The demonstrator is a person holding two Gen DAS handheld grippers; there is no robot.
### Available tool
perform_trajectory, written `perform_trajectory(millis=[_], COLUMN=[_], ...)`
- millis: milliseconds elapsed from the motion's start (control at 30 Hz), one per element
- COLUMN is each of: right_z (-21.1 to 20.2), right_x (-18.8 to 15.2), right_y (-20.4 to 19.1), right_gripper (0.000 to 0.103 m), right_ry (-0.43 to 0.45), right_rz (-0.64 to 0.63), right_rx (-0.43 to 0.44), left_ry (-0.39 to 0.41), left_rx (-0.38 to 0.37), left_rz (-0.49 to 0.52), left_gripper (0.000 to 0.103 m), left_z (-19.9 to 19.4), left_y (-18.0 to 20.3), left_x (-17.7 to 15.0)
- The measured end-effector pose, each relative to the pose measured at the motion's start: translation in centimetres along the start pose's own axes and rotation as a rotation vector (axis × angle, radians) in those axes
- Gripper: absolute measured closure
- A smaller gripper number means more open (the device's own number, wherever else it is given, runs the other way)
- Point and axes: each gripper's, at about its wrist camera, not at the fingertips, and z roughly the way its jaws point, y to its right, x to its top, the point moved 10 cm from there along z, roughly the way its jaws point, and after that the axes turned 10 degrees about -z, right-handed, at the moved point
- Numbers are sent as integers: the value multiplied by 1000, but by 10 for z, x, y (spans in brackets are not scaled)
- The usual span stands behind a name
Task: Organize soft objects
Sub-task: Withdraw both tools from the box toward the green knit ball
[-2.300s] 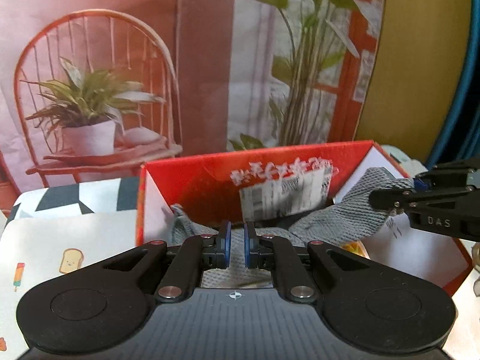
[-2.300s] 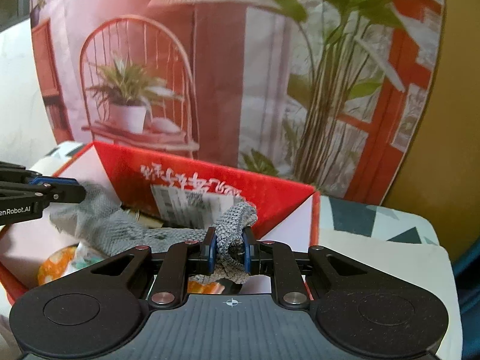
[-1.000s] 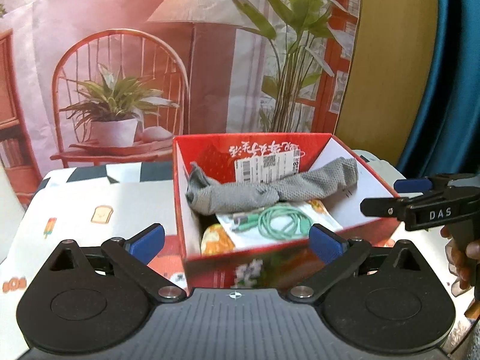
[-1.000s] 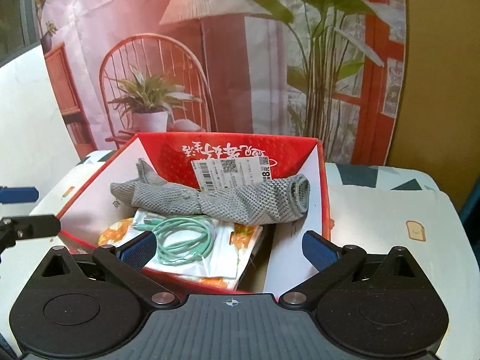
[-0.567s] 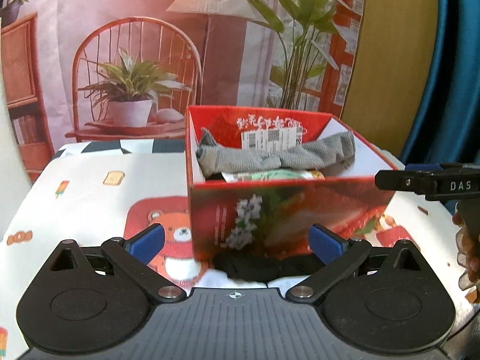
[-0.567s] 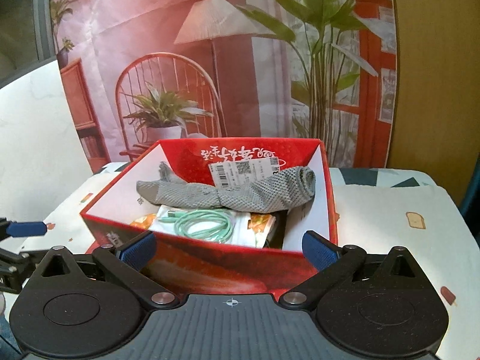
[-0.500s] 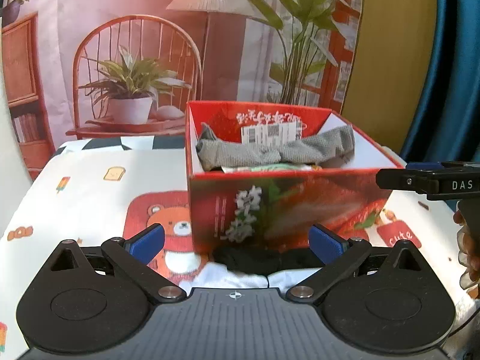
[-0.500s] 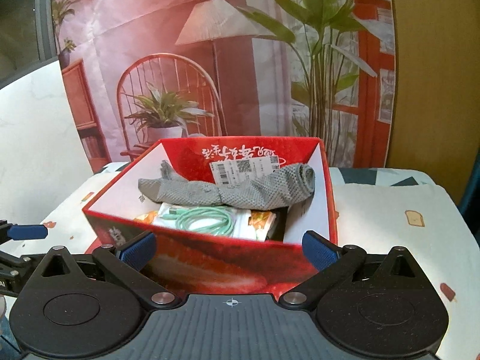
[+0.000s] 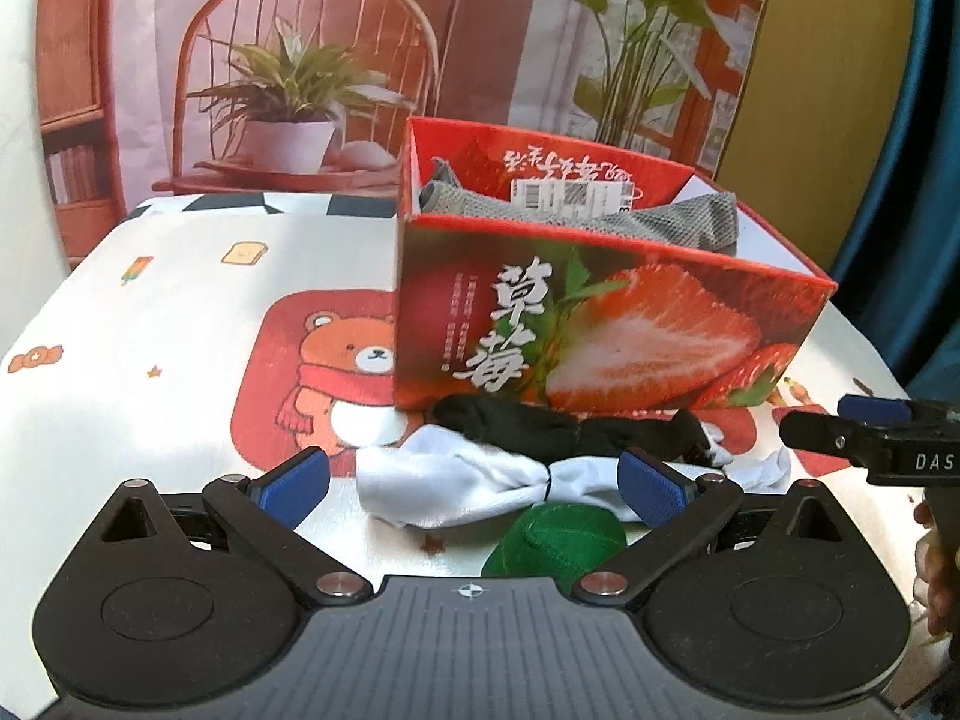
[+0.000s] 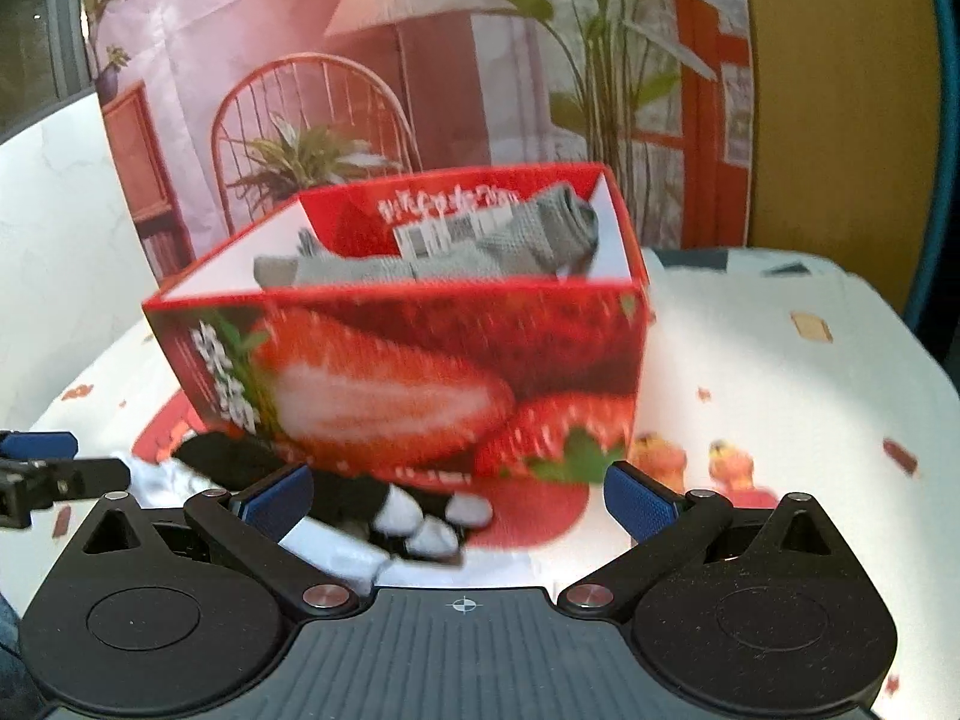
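Observation:
A red strawberry box [image 9: 600,324] [image 10: 420,372] stands on the table with a grey sock [image 9: 576,216] [image 10: 480,252] lying across its inside. In front of the box lie a black sock [image 9: 540,429] [image 10: 240,462], a white sock [image 9: 456,486] and a green cloth [image 9: 558,546]. My left gripper [image 9: 474,480] is open, low over the white sock and green cloth. My right gripper [image 10: 459,498] is open in front of the box, over a black-and-white sock end [image 10: 420,522]. Each gripper's tip shows at the edge of the other's view.
The table wears a white cloth [image 9: 150,360] with a bear print [image 9: 336,384] and small pictures. A printed backdrop [image 9: 300,60] of a chair and plants stands behind the box. A blue curtain [image 9: 924,180] hangs at the right. A hand [image 9: 936,552] holds the right gripper.
Both grippers let go of the grey sock in the box, opened and drew back and down. The socks and green cloth in front of the box have come into view.

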Motion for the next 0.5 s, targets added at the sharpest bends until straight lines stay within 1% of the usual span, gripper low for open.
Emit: perform_trajectory(millis=[300,400,500], right_z=[7,10,13], right_x=[-24,-30,-35], right_y=[-3,-6,-9], right_gripper=[1,5,6], right_ry=[-35,-56,-68], right_rz=[5,3,-3], right_rx=[6,16,25], left_ry=[-33,-47,-51], left_rx=[-8,-20,-27], left_rz=[4,2,4], left_gripper=[0,1,2], left_z=[6,9,10], left_y=[0,1,1], left_x=[-15,-18,-19])
